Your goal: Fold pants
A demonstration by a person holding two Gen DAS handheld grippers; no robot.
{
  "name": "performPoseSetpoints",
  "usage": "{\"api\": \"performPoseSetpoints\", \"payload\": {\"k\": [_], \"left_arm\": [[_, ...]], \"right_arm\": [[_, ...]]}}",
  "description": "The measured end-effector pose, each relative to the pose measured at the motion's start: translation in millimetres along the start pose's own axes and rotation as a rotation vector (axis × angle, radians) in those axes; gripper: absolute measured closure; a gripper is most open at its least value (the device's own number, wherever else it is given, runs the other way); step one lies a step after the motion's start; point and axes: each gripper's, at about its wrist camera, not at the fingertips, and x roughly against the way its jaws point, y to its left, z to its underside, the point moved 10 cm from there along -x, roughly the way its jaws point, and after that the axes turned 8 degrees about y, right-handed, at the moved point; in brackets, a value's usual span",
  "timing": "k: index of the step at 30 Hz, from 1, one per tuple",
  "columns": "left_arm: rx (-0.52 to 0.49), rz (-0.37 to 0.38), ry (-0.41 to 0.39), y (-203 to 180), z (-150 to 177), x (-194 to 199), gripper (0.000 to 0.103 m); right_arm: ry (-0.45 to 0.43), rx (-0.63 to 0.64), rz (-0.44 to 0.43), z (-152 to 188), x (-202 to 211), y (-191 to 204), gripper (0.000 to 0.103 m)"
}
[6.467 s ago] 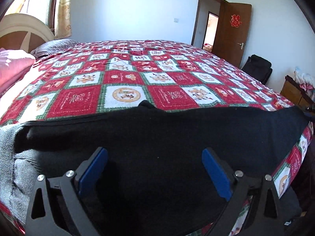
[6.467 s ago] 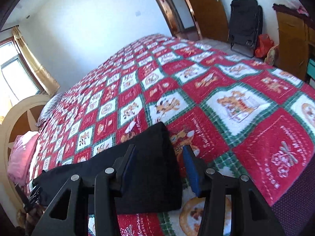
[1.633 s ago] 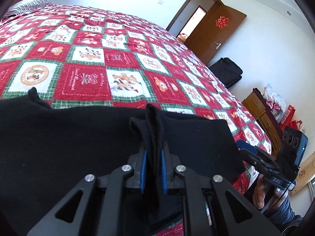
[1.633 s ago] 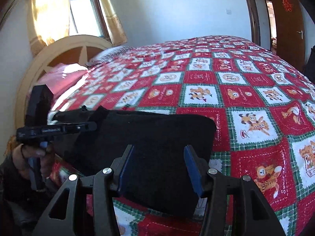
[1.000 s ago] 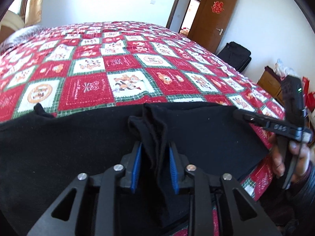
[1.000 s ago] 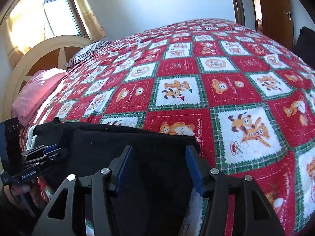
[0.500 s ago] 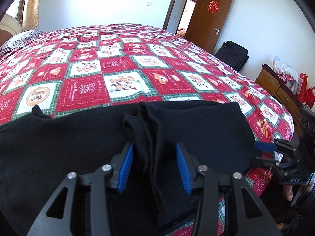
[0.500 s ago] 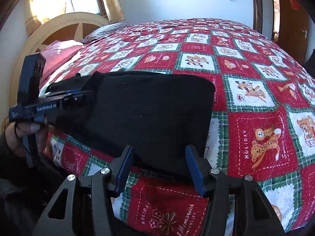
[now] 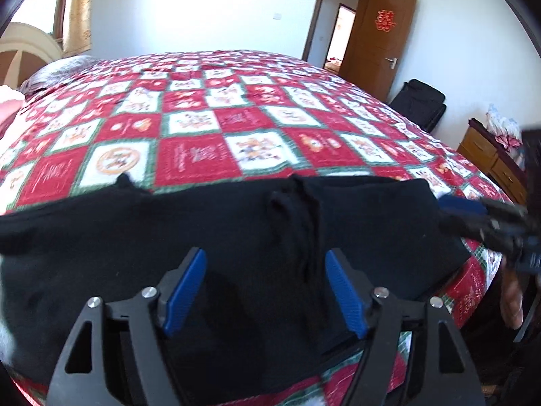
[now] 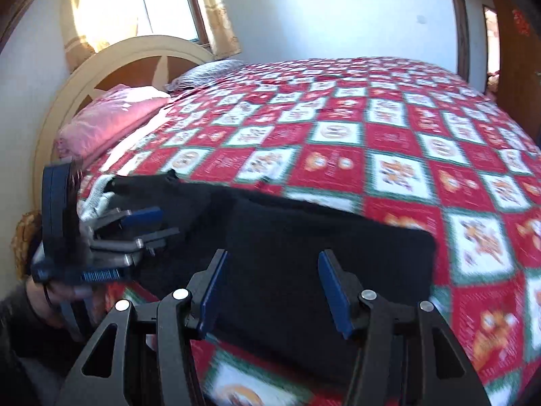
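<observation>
1. The black pants (image 9: 236, 237) lie along the near edge of the bed, on the red checked quilt (image 9: 203, 125), with 1 end already doubled over the rest.
2. The left gripper (image 9: 265, 287) has just been opening; its blue pads now stand clear on either side of a raised ridge of cloth (image 9: 297, 223), gripping nothing.
3. The right gripper (image 10: 270, 287) hovers over the folded end (image 10: 321, 253), jaws apart and empty.
4. Judged from this, the fold is laid and let go. Back the left gripper straight out so the pads do not drag the ridge.
5. Flatten that ridge before the next fold, or the bulk probably skews the stack.
</observation>
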Motion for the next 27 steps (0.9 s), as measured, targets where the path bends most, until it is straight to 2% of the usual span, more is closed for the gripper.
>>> {"api": "performPoseSetpoints", "payload": {"k": [5,7,9,12,15,18,22,23,24,25,27], "left_arm": [[0.048,0.0,-0.003,14.1,5.9,3.7,0.027],[0.062,0.003,-0.011,19.2,7.6,6.1,0.027],[0.081,0.002,-0.019,27.1,8.9,8.7,0.027],[0.128,-0.009,-0.035,45.6,9.6,14.6,0.027],[0.173,-0.023,-0.056,61.9,10.2,19.3,0.02],[0.204,-0.002,-0.057,64.9,9.7,16.9,0.02],[0.188,0.0,-0.055,62.6,10.1,17.8,0.019],[0.191,0.001,-0.054,64.1,10.3,18.3,0.019],[0.194,0.001,-0.054,65.9,10.5,18.7,0.019],[0.2,0.001,-0.054,67.5,10.6,19.0,0.019],[0.208,0.006,-0.056,68.7,10.0,20.8,0.019]], "right_arm": [[0.043,-0.017,-0.127,-36.2,-34.7,39.9,0.048],[0.075,-0.025,-0.128,-42.1,-49.8,48.7,0.051],[0.101,-0.03,-0.126,-41.3,-59.0,52.7,0.063],[0.112,-0.015,-0.148,-26.4,-50.9,63.9,0.063],[0.114,0.113,-0.1,2.8,-36.8,80.7,0.063],[0.154,0.22,-0.064,30.7,-39.5,96.7,0.063],[0.168,0.309,0.027,43.7,-59.5,103.8,0.063],[0.174,0.303,0.045,44.2,-64.6,100.8,0.067],[0.171,0.287,0.04,43.5,-66.4,98.2,0.088],[0.164,0.281,0.034,42.7,-64.3,98.1,0.095],[0.135,0.291,0.041,40.4,-52.1,100.7,0.097]]}}
